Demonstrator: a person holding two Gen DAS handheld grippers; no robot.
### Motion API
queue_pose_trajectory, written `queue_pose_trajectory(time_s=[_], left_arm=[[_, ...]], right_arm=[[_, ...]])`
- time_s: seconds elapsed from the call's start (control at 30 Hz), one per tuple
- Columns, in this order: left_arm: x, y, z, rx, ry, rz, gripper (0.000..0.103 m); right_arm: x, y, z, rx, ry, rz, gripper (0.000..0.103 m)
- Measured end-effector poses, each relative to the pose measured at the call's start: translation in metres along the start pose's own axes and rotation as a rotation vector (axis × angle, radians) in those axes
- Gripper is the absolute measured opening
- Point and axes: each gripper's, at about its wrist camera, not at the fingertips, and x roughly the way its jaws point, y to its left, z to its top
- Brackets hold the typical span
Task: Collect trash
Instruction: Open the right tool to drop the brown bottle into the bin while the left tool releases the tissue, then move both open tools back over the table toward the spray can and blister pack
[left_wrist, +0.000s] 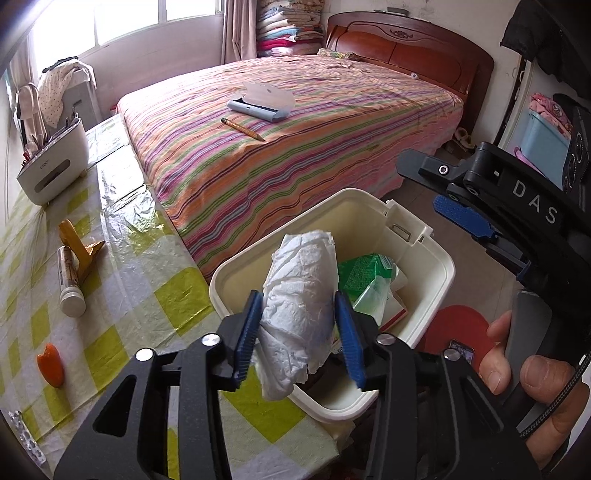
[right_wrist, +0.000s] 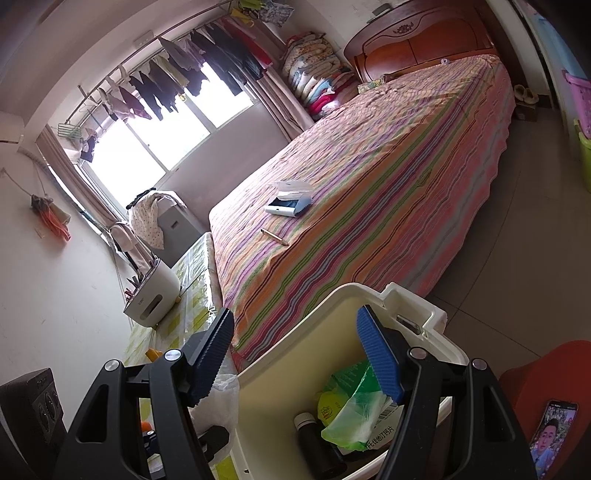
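Note:
My left gripper (left_wrist: 298, 338) is shut on a crumpled white tissue wad (left_wrist: 299, 302) and holds it over the near rim of a white bin (left_wrist: 439, 280). The bin holds green packaging (left_wrist: 365, 273) and a clear bag. In the right wrist view the bin (right_wrist: 280, 398) shows a dark bottle (right_wrist: 314, 443) and a green bag (right_wrist: 351, 413). My right gripper (right_wrist: 295, 354) is open and empty above the bin's left rim; it also shows in the left wrist view (left_wrist: 454, 206). On the table lie an orange peel (left_wrist: 51, 364), a white tube (left_wrist: 70, 282) and a yellow wrapper (left_wrist: 82, 251).
The table has a yellow-checked cloth (left_wrist: 177, 295). A white holder (left_wrist: 55, 168) stands at its far end. A striped bed (left_wrist: 303, 147) carries a pencil (left_wrist: 243, 129) and a blue case (left_wrist: 260, 103). A red stool (left_wrist: 458, 328) with a phone (right_wrist: 554, 435) stands right of the bin.

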Motion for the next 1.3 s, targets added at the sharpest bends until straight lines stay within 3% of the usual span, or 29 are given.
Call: queue_pose_trajectory(time_s=[0.03, 0.13, 0.43, 0.8, 1.3], left_arm=[[-0.002, 0.001, 0.000, -0.006, -0.013, 0.003, 0.068], [-0.007, 0.002, 0.001, -0.010, -0.038, 0.015, 0.075], [-0.025, 0.018, -0.008, -0.064, -0.050, 0.028, 0.078], [-0.054, 0.036, -0.025, -0.039, -0.076, 0.093, 0.079], [-0.074, 0.101, -0.062, -0.144, -0.031, 0.147, 0.079]], right_arm=[[0.000, 0.000, 0.000, 0.001, -0.001, 0.000, 0.067], [0.000, -0.001, 0.001, 0.006, -0.002, 0.003, 0.067], [0.003, 0.004, 0.000, 0.009, 0.012, 0.031, 0.067], [0.014, 0.032, -0.010, -0.036, 0.060, 0.084, 0.067], [0.034, 0.075, -0.031, -0.101, 0.138, 0.125, 0.067]])
